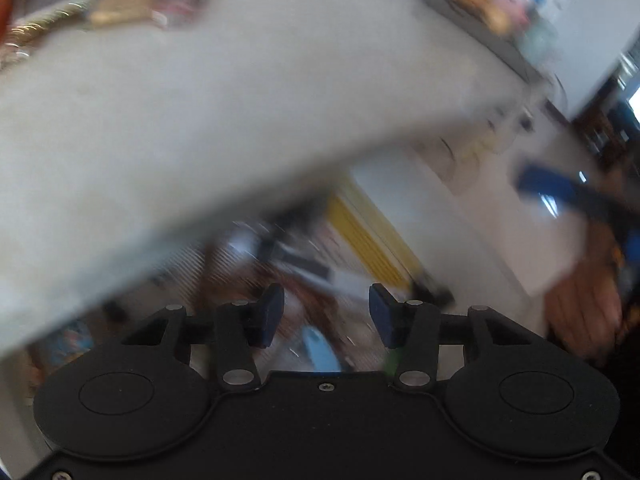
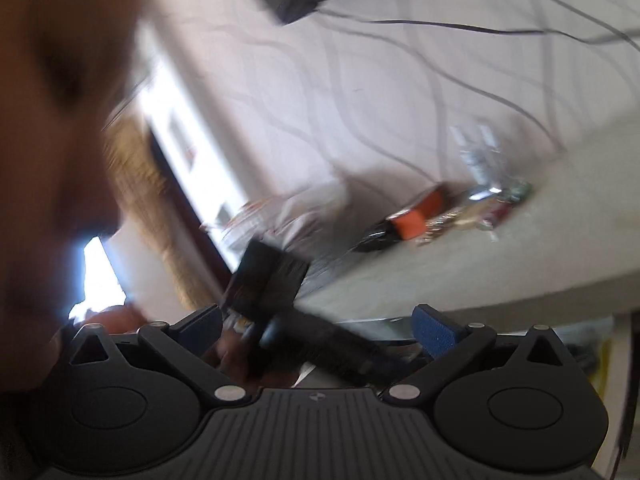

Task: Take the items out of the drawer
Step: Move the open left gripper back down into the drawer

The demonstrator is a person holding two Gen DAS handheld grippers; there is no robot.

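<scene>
Drawer point(image 1: 304, 264) lies blurred below the counter point(image 1: 200, 92) in the left view; left gripper point(image 1: 326, 316) is half open and empty above it. In the right view, right gripper point(image 2: 316, 332) gapes wide and empty; wrappers point(image 2: 464, 212) on the counter look light, crinkly, best pinched mid-body.

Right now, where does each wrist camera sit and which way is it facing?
Left wrist: behind the left gripper, angled down past the white tabletop into the blurred drawer clutter; jaws apart, empty.
Right wrist: behind the right gripper, facing level across the table; jaws wide.
Shared: the tabletop and the wrapped items on it; each also shows the other gripper.
</scene>
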